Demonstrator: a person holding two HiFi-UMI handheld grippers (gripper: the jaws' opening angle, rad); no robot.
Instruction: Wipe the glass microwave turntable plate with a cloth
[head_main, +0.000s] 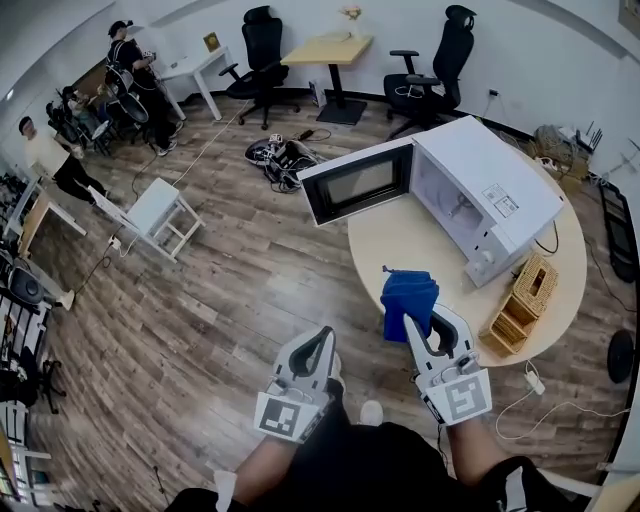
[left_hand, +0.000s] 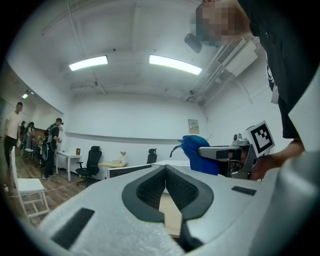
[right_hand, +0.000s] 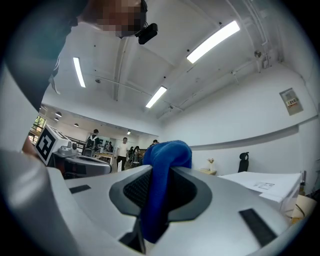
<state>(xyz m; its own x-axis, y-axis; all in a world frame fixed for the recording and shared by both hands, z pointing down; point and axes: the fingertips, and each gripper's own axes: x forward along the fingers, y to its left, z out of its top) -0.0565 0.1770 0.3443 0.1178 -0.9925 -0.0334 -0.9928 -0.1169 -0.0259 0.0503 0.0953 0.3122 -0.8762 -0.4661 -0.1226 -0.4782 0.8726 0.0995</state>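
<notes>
A white microwave (head_main: 490, 190) stands on the round wooden table (head_main: 400, 245), its door (head_main: 355, 182) swung open to the left. Its cavity looks pale, and I cannot make out the glass turntable plate in it. My right gripper (head_main: 420, 320) is over the table's near edge, shut on a blue cloth (head_main: 408, 298) that bunches above its jaws. In the right gripper view the cloth (right_hand: 162, 175) is pinched between the pads. My left gripper (head_main: 324, 338) is beside the table over the floor, shut with nothing in it; in its own view the jaws (left_hand: 165, 169) meet and the cloth (left_hand: 197, 152) shows at the right.
A wicker basket (head_main: 525, 300) sits on the table's right side next to the microwave. On the floor are a white stool (head_main: 160, 215), a heap of cables (head_main: 280, 155) and black office chairs (head_main: 435, 70) by a far desk. People stand at the far left (head_main: 135, 80).
</notes>
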